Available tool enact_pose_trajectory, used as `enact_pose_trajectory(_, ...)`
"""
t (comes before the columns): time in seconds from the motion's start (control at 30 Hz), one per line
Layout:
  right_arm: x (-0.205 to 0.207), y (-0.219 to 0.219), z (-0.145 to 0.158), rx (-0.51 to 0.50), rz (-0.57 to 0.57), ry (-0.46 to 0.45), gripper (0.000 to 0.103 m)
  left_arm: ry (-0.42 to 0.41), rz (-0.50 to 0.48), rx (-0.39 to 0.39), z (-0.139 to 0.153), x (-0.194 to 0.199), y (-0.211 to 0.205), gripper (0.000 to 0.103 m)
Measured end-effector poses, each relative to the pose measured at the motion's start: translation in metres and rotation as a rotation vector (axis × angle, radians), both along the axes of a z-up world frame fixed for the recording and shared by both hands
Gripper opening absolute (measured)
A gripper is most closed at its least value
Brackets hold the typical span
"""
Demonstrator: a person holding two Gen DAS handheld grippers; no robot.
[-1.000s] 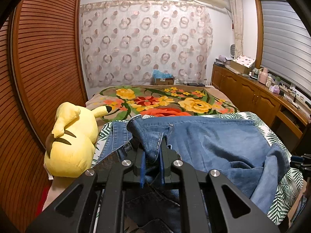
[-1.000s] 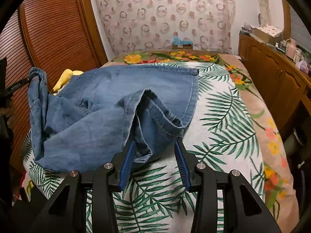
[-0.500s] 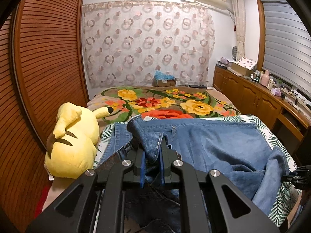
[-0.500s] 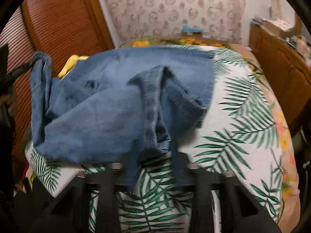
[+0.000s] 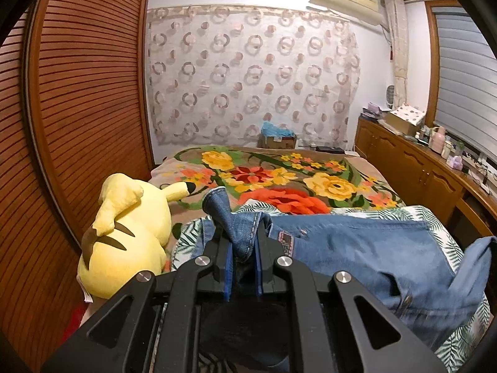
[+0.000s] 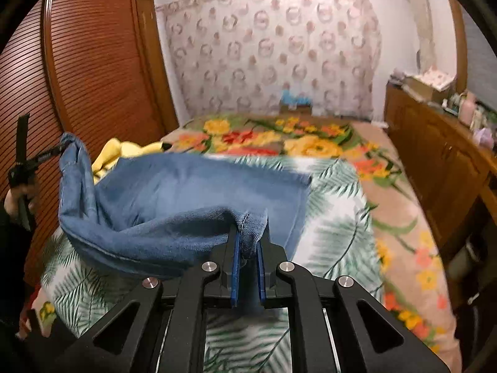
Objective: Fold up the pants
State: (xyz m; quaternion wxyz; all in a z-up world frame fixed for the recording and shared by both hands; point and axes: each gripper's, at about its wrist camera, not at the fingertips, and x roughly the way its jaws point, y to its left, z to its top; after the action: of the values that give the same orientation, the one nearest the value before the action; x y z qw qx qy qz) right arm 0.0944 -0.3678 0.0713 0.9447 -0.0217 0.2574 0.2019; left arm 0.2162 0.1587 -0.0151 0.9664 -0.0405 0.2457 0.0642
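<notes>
Jeans (image 6: 174,192) are hanging slack between two clamped grips, faded blue denim sagging over the leaf-print sheet (image 6: 335,236) at the near end of the bed. Left gripper (image 5: 243,248) is pinching a bunched corner; right gripper (image 6: 248,242) is pinching a stitched hem. A yellow plush (image 5: 124,233) is crowding the left edge, while the floral blanket (image 5: 279,180) beyond is lying open.

Warm, even indoor light; fisheye bends and darkens the edges, and the right wrist view is motion-blurred.
</notes>
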Motion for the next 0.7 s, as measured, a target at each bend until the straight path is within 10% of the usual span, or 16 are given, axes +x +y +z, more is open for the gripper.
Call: enact_pose_trajectory(0.7,0.053,0.042,-0.003,-0.064,-0.097,-0.054,0.008,0.075,0.014,-0.050,-0.026,0.082,0.031,0.012)
